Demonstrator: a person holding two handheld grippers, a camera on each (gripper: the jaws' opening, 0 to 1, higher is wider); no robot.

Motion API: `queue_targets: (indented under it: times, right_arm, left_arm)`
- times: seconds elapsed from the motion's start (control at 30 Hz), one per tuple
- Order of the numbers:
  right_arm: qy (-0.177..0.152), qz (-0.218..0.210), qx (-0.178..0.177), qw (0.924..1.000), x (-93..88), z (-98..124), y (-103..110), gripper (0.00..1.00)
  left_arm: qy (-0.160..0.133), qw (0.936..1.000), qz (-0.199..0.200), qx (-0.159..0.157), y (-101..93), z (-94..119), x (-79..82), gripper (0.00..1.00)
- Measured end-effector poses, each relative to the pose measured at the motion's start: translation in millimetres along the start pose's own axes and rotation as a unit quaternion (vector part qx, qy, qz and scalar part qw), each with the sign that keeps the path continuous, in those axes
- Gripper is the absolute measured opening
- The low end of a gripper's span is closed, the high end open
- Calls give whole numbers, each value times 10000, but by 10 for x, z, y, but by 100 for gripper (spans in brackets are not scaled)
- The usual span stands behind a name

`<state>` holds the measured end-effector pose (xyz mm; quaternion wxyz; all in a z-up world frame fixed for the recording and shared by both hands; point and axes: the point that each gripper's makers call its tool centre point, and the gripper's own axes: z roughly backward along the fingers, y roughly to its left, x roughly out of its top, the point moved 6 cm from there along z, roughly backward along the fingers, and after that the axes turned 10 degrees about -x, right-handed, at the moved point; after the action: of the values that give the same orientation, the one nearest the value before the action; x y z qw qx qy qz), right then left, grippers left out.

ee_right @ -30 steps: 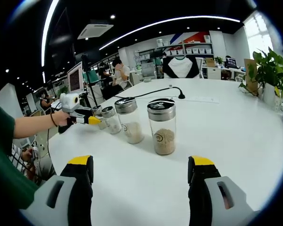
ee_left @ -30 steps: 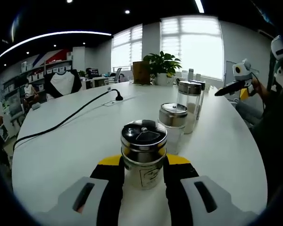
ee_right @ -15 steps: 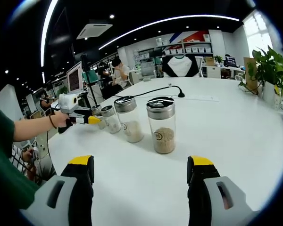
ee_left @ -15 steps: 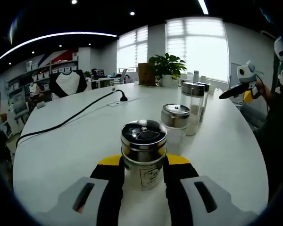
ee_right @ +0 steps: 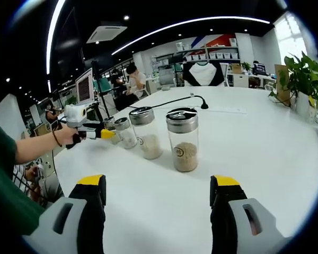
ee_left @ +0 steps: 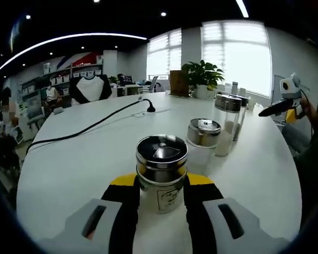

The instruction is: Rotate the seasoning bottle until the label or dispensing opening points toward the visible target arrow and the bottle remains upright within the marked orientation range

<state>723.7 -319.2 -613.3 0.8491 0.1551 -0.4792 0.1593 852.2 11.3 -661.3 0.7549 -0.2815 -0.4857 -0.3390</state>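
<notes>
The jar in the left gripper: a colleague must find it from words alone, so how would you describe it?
On the big white oval table, four metal-lidded glass jars stand in a row. The seasoning bottle is at the end nearest the left gripper, clamped between its black, yellow-tipped jaws. It is the shortest, squattest jar; its neighbour is free-standing, and the far jars are taller.

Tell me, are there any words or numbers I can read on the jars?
None can be read.
Held jar in the left gripper: a square mark on its label, too blurred to read.
Nearest jar in the right gripper view: a small round mark, too small to read.
</notes>
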Motion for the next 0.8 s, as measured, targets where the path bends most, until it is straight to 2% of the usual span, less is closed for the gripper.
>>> queue_targets:
  times: [0.1, 0.37, 0.8]
  right_arm:
    - [-1, -14, -14, 10000, 0, 3, -4, 81]
    - [27, -21, -12, 10000, -6, 4, -2, 81]
    - [30, -26, 19, 10000, 2, 0, 15, 80]
  left_arm:
    - [36, 9999, 43, 141, -11, 1, 0, 34]
    - [-81, 9984, 211, 512, -23, 3, -15, 34]
    - [-263, 9942, 450, 941, -74, -6, -36, 34]
